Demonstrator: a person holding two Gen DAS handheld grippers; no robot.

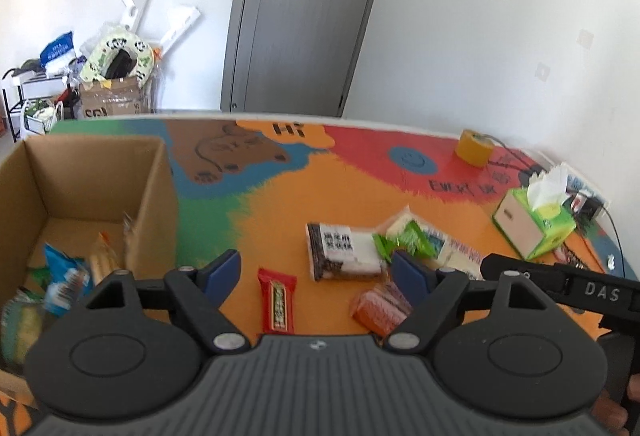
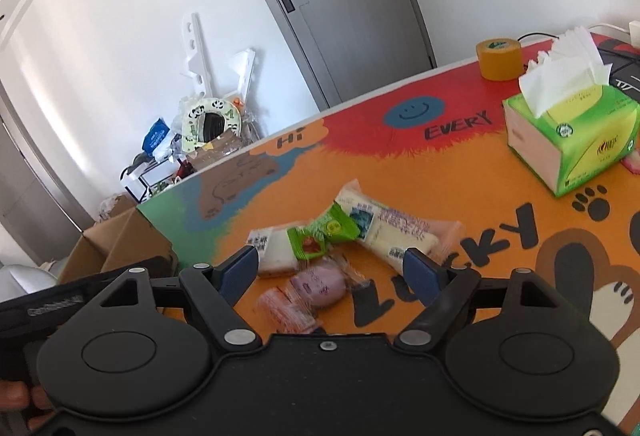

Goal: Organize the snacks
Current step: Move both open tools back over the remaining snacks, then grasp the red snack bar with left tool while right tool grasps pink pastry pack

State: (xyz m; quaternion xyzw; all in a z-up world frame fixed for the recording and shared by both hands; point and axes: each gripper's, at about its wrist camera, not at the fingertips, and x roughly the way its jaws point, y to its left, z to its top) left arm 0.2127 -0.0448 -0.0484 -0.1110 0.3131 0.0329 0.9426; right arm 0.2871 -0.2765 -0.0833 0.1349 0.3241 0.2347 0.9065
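My left gripper [image 1: 316,274] is open and empty above the table, just right of a cardboard box [image 1: 96,164] that holds several snack packets [image 1: 64,276]. A red bar [image 1: 278,302], a black-and-white packet [image 1: 342,250], a green packet [image 1: 404,242], a long white packet [image 1: 448,248] and an orange wafer [image 1: 378,310] lie on the table ahead. My right gripper [image 2: 334,272] is open and empty over a purple packet [image 2: 320,282] and the orange wafer [image 2: 286,310]. The green packet [image 2: 322,232] and long white packet [image 2: 390,232] lie beyond.
A green tissue box [image 2: 572,144] and a yellow tape roll [image 2: 498,58] stand at the far right of the colourful table mat [image 2: 460,176]. Cables lie by the table's right edge [image 1: 608,220]. Clutter and a grey door stand behind the table.
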